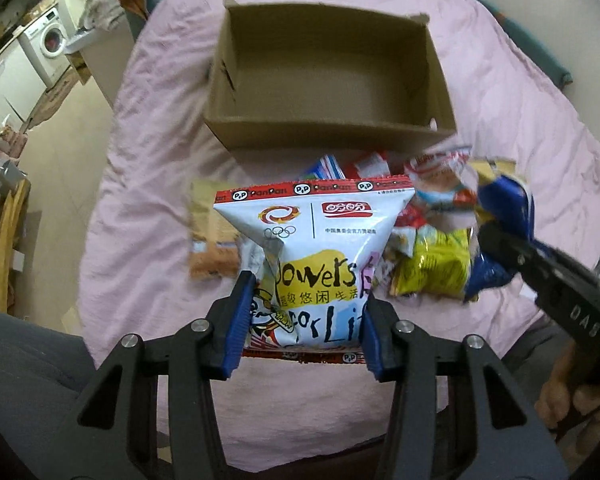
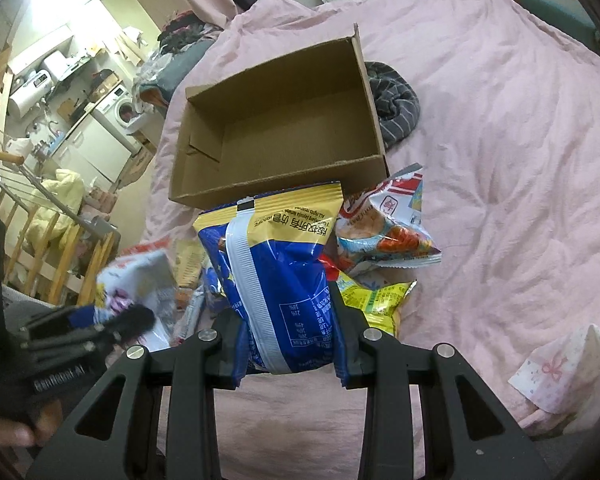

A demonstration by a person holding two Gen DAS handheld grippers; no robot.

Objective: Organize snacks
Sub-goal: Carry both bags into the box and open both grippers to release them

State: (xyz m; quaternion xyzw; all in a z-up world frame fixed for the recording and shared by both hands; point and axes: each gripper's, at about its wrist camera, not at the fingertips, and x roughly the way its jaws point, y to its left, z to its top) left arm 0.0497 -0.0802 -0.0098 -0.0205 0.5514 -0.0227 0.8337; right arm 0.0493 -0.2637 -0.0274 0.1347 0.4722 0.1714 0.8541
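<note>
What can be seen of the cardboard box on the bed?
The cardboard box is plain brown corrugated card, rectangular, open at the top with short flap stubs at its corners. Its inside looks bare; no snack lies in it. It sits upright on the pink bedding, beyond the heap of snack bags. In the right wrist view a grey striped cloth lies against its far right side. Neither claw touches it.

A rumpled pink bedspread (image 2: 500,128) is covering the bed and filling most of both views. Beyond its left edge, a white washing machine (image 1: 51,38) is standing by pale cabinets (image 2: 96,148), and bright light is washing over the cream walls.
</note>
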